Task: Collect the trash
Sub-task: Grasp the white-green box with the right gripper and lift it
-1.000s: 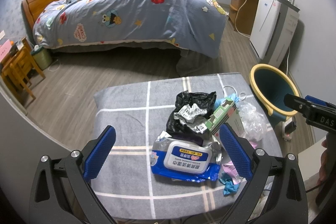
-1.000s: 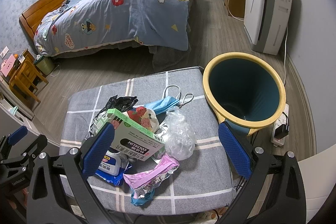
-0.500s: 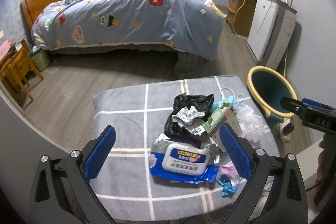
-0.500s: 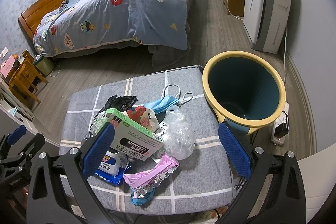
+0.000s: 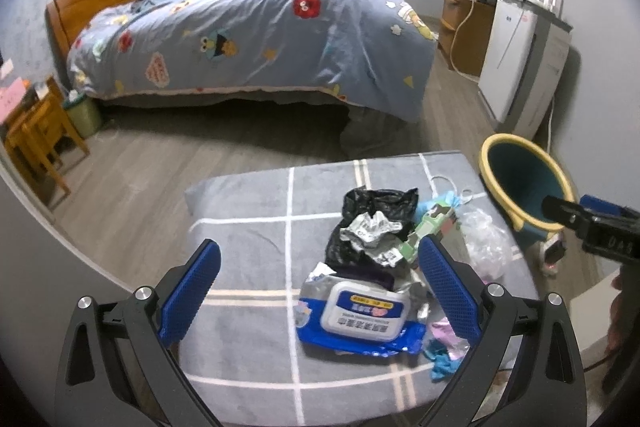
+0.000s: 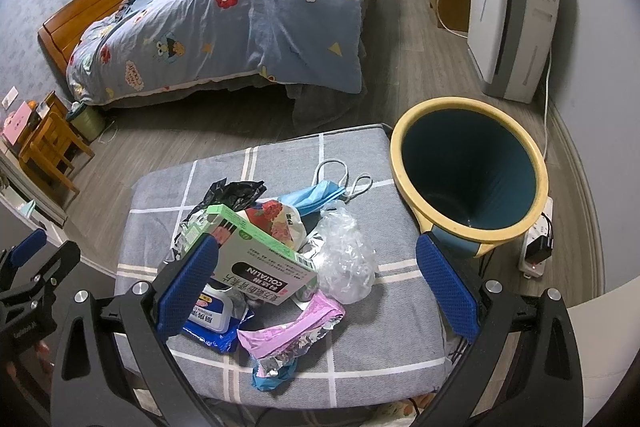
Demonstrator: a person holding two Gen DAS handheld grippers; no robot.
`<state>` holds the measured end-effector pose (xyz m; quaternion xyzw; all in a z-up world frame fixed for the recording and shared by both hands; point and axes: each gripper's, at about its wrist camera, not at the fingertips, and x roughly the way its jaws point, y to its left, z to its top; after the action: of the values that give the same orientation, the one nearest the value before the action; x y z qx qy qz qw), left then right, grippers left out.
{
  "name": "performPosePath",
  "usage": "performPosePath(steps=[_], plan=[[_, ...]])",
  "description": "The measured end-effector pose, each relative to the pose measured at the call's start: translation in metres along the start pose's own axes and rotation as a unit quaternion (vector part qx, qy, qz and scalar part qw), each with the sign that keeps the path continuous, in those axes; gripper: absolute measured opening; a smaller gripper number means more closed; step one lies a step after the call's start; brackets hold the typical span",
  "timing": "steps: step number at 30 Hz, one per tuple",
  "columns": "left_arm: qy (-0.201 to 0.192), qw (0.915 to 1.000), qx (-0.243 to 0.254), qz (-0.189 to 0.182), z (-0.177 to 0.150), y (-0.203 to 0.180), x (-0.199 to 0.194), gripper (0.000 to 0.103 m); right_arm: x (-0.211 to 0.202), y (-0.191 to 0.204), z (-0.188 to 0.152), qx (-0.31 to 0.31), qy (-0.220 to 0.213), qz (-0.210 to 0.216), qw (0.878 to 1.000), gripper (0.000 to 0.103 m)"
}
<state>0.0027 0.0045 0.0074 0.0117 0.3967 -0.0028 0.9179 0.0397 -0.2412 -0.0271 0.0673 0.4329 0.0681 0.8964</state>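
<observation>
Blue-padded jaws on both tools stand wide open and hold nothing. The right gripper (image 6: 316, 287) hovers over the near edge of the trash pile, its jaws bracketing the green-and-white carton (image 6: 260, 251) and the crumpled clear plastic (image 6: 346, 255). The left gripper (image 5: 320, 291) hovers above the wet-wipes pack (image 5: 360, 315), with the black bag (image 5: 372, 223) and crumpled foil (image 5: 370, 231) just beyond.

All trash lies heaped on the grey checked cushion (image 6: 376, 339), including a pink wrapper (image 6: 292, 331) and a blue face mask (image 6: 316, 193). The yellow-rimmed bin (image 6: 468, 171) stands just beside the cushion's right edge and appears empty.

Recommended procedure: begin with the topmost loose item. Descend vertically, centre one item between the jaws, and close on a firm edge rather than on thin film. Lift clear before traversing to the bin, so neighbouring pieces are not dragged off the cushion.
</observation>
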Motion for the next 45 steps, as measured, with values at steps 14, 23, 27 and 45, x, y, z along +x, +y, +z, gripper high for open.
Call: performPosePath(steps=[14, 23, 27, 45], plan=[[-0.015, 0.9998, -0.016, -0.002, 0.017, 0.021, -0.007, 0.098, 0.041, 0.06, -0.011, -0.112, 0.051, 0.022, 0.992, 0.097], [0.012, 0.998, -0.06, 0.016, 0.015, 0.052, 0.003, 0.098, 0.093, 0.099, -0.035, -0.197, 0.077, 0.01, 0.977, 0.097], [0.018, 0.9977, -0.064, 0.012, 0.014, 0.057, 0.005, 0.098, 0.108, 0.115, -0.044, -0.246, 0.074, -0.022, 0.966, 0.097], [0.067, 0.997, -0.038, 0.007, 0.004, 0.041, 0.042, 0.098, 0.067, 0.085, 0.008, -0.176, 0.038, 0.01, 0.984, 0.077]])
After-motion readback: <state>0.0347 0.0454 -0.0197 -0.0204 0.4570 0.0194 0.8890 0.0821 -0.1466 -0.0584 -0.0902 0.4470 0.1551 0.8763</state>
